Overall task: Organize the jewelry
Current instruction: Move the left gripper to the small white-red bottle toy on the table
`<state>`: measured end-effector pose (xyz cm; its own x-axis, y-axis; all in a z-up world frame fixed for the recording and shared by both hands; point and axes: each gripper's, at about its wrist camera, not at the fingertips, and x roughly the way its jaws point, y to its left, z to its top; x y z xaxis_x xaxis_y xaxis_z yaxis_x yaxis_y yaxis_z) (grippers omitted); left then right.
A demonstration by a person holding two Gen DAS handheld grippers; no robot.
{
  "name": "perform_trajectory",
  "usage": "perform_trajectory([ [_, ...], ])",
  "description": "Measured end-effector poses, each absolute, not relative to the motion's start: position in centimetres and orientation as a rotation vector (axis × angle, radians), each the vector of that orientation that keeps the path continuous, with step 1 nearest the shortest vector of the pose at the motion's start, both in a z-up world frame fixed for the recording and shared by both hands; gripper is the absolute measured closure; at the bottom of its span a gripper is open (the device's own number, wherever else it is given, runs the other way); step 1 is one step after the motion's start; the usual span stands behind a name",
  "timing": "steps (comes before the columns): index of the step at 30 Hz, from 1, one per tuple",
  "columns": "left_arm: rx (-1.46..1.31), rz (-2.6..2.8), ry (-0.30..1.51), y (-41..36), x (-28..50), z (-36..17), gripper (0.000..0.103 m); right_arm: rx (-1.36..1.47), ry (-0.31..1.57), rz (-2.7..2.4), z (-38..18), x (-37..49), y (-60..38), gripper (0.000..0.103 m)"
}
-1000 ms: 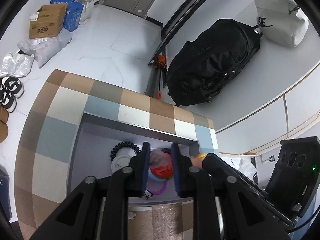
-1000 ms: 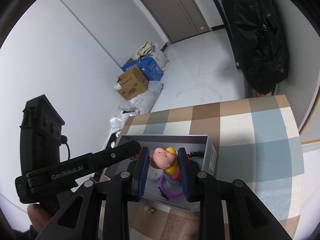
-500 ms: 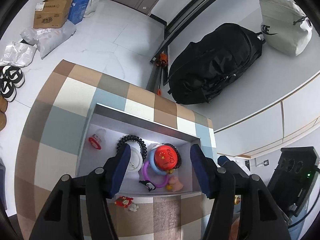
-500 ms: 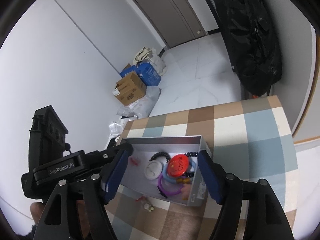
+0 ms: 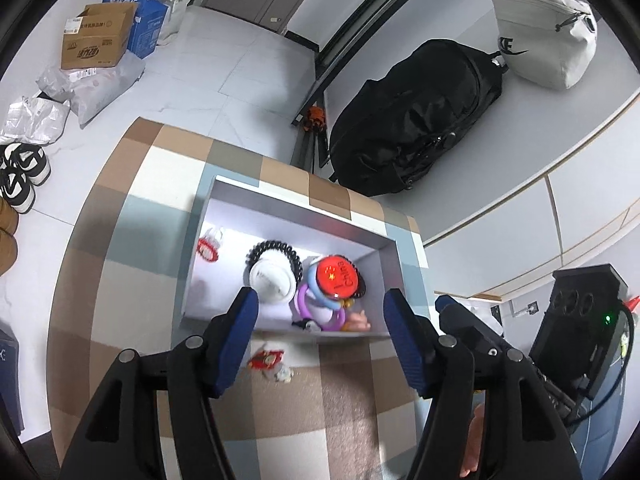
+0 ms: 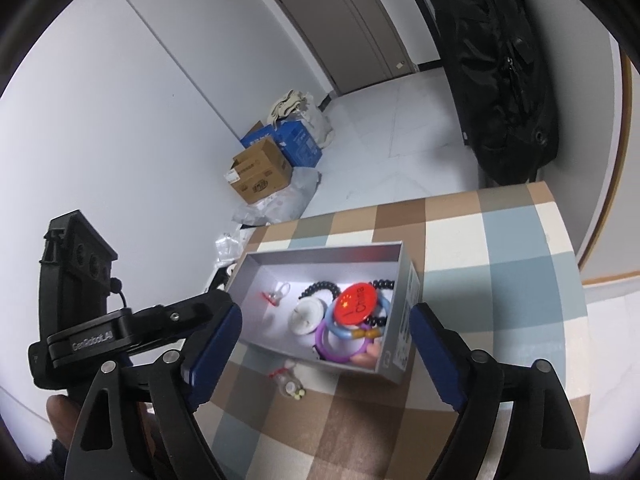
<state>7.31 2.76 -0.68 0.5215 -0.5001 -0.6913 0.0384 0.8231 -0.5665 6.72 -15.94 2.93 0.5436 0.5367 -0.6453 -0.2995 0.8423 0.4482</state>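
Now both grippers, left (image 5: 320, 320) and right (image 6: 324, 344), gape empty above the box (image 6: 394, 276); a blurry trinket (image 6: 289, 378) lies outside.

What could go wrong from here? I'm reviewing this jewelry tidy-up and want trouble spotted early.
1. The small red charm lies on the checked cloth outside the grey box, close to its near wall; it could be overlooked or nudged away.
2. The rings and the red China badge overlap in one corner, so a grasp there might drag out neighbours.
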Motion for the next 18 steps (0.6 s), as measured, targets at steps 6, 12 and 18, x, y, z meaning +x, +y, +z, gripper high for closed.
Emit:
perform_trajectory([
  [6, -0.524, -0.346, 1.005, 3.2, 6.0, -2.2, 0.043, 0.303, 0.865, 0.501, 2.7, 5.9, -15.8, 0.011],
  [12, -0.512, -0.315, 1.072, 2.8, 6.2, -4.5, 0.045, 0.295, 0.853, 0.506, 2.8, 5.1, -15.7, 0.011],
  [18, -0.481, -0.301, 1.133, 1.9, 6.7, -6.5, 0.065, 0.288, 0.859, 0.503, 2.7, 4.6, -15.8, 0.011],
])
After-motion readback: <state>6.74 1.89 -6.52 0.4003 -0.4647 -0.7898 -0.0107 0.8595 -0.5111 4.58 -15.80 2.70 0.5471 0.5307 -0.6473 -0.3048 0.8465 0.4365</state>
